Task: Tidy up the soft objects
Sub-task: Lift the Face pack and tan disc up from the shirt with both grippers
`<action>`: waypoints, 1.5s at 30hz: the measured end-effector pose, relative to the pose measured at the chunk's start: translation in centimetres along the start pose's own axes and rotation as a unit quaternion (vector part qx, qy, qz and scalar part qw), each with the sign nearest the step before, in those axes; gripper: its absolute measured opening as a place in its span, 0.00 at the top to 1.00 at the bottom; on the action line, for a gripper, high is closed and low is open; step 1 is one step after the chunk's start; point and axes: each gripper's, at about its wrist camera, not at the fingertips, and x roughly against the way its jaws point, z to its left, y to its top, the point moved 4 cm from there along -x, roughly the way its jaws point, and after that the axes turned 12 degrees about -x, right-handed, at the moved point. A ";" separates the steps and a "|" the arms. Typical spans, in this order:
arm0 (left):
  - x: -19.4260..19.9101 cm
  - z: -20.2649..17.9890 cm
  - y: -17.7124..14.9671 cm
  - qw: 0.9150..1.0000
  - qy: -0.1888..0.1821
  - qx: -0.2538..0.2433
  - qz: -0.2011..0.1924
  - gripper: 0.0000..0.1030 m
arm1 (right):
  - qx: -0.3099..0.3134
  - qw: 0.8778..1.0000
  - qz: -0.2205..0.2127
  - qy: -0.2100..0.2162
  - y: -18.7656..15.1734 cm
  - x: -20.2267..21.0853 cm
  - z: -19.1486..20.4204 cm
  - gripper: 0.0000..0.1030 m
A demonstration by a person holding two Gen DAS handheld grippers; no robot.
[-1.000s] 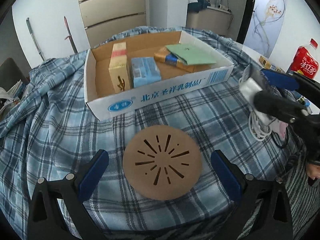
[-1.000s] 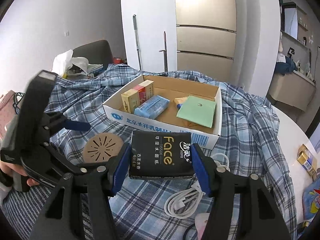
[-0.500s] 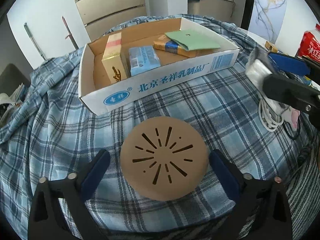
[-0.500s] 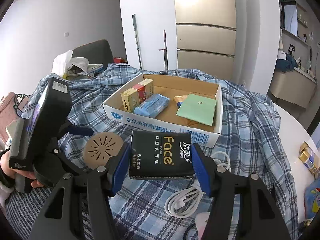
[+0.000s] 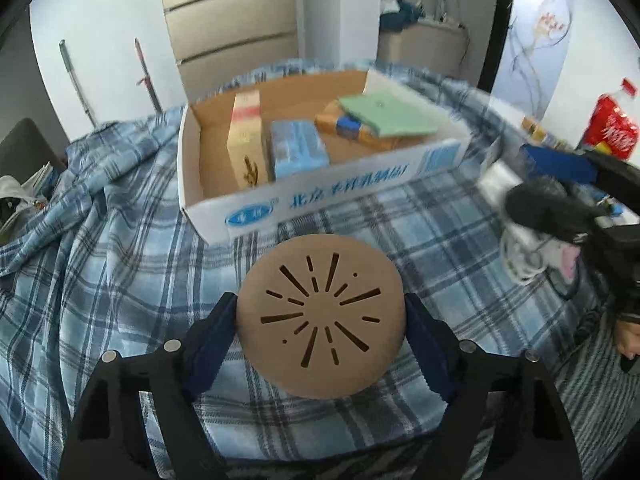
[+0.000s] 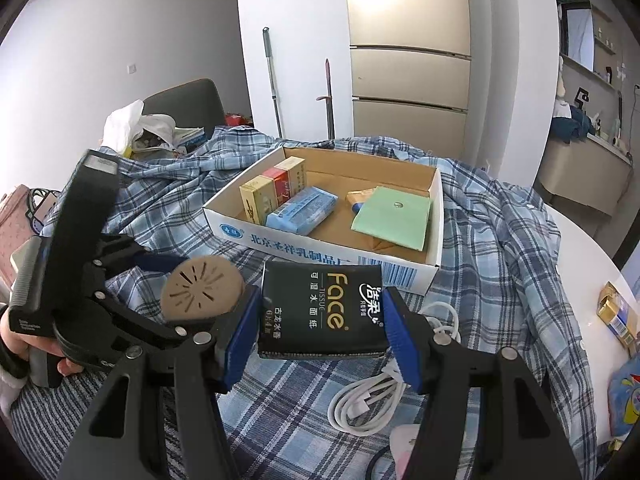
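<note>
Disc: round tan soft pad [image 5: 320,320] with slits cut in a sunburst pattern, flat face up.
Pack: black soft tissue pack [image 6: 322,310] printed "Face" in gold.
Box: white cardboard tray [image 6: 320,250] on blue plaid cloth [image 5: 100,248]; inside, a yellow-red carton [image 6: 272,192], a blue tissue packet [image 6: 302,210], a green square sheet [image 6: 392,216] over what looks like an orange packet, mostly hidden.
Left gripper [image 5: 320,322]: blue pads pressed on both edges of the disc, clamped, just before the tray.
Right gripper [image 6: 322,320]: clamped on the pack's two sides, near the tray's front wall.
Beside pack: coiled white cable [image 6: 368,400].
</note>
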 end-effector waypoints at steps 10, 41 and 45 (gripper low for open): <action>5.7 -0.2 0.2 0.990 0.017 -0.008 -0.141 0.20 | -0.012 0.999 -0.053 0.001 0.4 2.1 -0.5 0.42; 13.3 1.1 -0.9 0.943 0.099 0.041 -0.315 0.20 | -0.028 0.968 -0.250 -0.025 1.0 8.7 -0.5 0.42; 13.4 1.2 -1.2 0.944 0.095 0.046 -0.314 0.20 | -0.027 0.967 -0.251 -0.028 0.9 8.7 -0.3 0.42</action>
